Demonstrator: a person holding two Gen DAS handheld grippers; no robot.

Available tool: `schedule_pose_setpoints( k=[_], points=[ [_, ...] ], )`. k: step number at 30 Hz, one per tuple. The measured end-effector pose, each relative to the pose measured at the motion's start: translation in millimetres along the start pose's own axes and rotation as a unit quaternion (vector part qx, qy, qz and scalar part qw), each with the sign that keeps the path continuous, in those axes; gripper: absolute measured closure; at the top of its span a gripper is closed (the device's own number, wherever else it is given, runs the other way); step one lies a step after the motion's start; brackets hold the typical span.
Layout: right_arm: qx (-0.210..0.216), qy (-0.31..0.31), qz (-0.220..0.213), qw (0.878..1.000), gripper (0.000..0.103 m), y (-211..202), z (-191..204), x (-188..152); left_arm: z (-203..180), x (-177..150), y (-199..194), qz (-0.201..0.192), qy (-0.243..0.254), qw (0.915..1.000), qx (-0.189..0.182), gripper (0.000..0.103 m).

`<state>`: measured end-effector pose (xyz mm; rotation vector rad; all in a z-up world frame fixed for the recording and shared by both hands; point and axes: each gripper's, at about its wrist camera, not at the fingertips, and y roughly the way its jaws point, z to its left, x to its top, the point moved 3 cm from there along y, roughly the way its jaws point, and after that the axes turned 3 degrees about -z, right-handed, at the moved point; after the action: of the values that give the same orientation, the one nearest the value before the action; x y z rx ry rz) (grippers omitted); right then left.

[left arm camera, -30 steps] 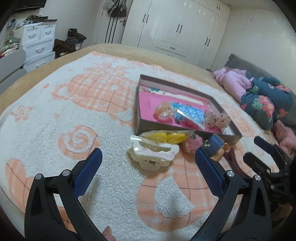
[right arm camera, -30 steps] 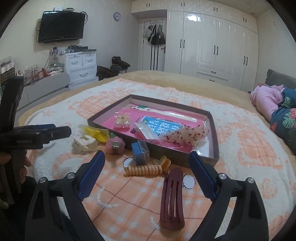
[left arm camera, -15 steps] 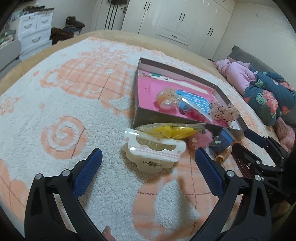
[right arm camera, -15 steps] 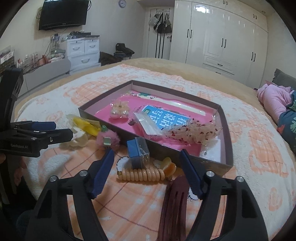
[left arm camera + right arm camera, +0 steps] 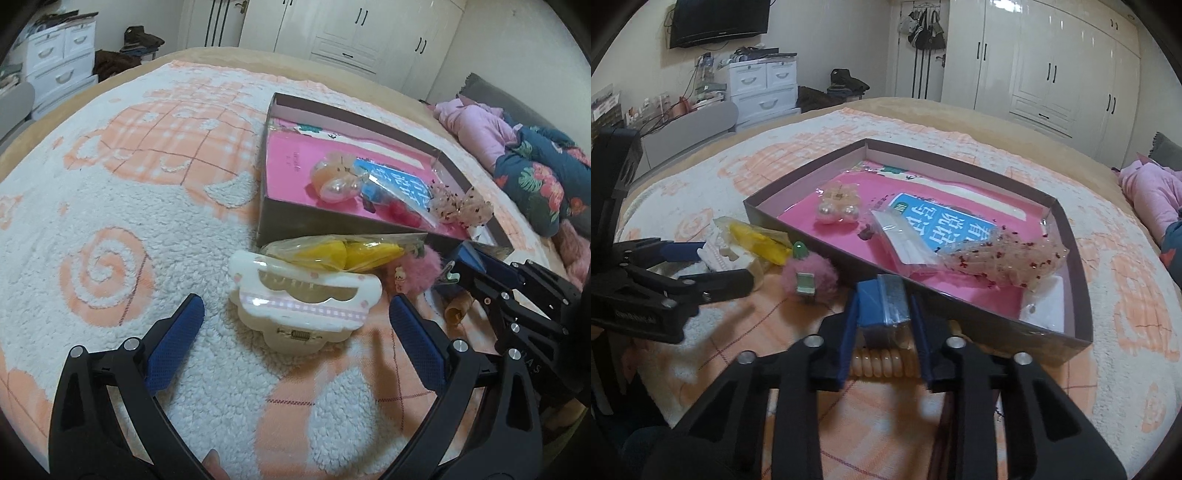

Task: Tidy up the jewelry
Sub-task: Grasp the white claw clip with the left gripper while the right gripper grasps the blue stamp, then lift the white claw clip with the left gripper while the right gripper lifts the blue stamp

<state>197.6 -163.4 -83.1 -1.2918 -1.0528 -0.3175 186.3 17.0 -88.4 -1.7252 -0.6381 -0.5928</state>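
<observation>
My right gripper (image 5: 882,310) is closing on a small blue box (image 5: 881,304); its blue pads touch both sides of the box, just in front of the dark tray (image 5: 979,314). My left gripper (image 5: 295,310) stands open, its fingers on either side of a white hair claw (image 5: 303,306) without touching it. A yellow packet (image 5: 343,253) and a pink pom-pom clip (image 5: 809,277) lie between the claw and the tray. An orange coil hair tie (image 5: 882,363) lies under the right fingers. The tray holds pearl earrings (image 5: 838,203), a blue packet (image 5: 942,225) and a dotted pouch (image 5: 1008,262).
Everything lies on a fluffy white and orange blanket (image 5: 110,229) on a bed. Pink clothing (image 5: 476,125) and a floral quilt (image 5: 543,184) are heaped at the right. White drawers (image 5: 764,88) and wardrobes (image 5: 1052,62) stand beyond the bed. In the right wrist view the left gripper (image 5: 713,264) is at the left.
The right jaws narrowed from wide open onto the small blue box as the gripper moved forward and down. The left gripper came closer to the white hair claw, still open.
</observation>
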Motion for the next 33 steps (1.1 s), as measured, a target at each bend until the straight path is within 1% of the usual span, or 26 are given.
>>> schedule_pose_setpoints(
  k=[3,5,9,10,11,12,22,27,33],
  points=[
    [0.001,0.016,-0.002,1.0,0.077,-3.1,-2.4,-2.0,1.1,-0.4,1.9,0.003,0.0,1.0,0.004,0.015],
    [0.002,0.026,-0.004,1.0,0.078,-4.9,-3.1,-3.9,3.3,-0.2,1.8,0.003,-0.004,1.0,0.004,0.019],
    [-0.002,0.029,-0.009,1.0,0.078,-11.2,-1.6,-6.6,4.8,0.1,1.6,0.003,-0.009,1.0,0.002,0.024],
    [-0.002,0.031,-0.011,0.999,0.078,-11.8,-2.0,-7.1,5.2,0.1,1.1,0.002,-0.009,1.0,0.002,0.028],
    [-0.003,0.035,-0.013,0.999,0.078,-14.2,-2.3,-7.5,5.5,0.6,1.0,0.001,-0.01,0.9999,0.002,0.036],
    [-0.002,0.037,-0.015,0.999,0.078,-16.0,-2.5,-7.5,5.8,0.1,0.7,0.001,-0.012,0.9999,0.001,0.038],
    [0.002,0.059,-0.037,0.998,0.078,-43.7,-7.8,-5.7,10.0,0.7,-9.6,-0.016,-0.028,0.9993,-0.021,0.038],
    [0.001,0.064,-0.04,0.997,0.078,-53.9,-10.1,-8.1,15.0,0.1,-21.0,-0.028,-0.043,0.9984,-0.024,0.038],
    [-0.002,0.071,-0.042,0.997,0.078,-65.2,-13.4,-15.2,7.1,-1.8,-37.8,-0.045,-0.024,0.9985,-0.021,0.038]
  ],
)
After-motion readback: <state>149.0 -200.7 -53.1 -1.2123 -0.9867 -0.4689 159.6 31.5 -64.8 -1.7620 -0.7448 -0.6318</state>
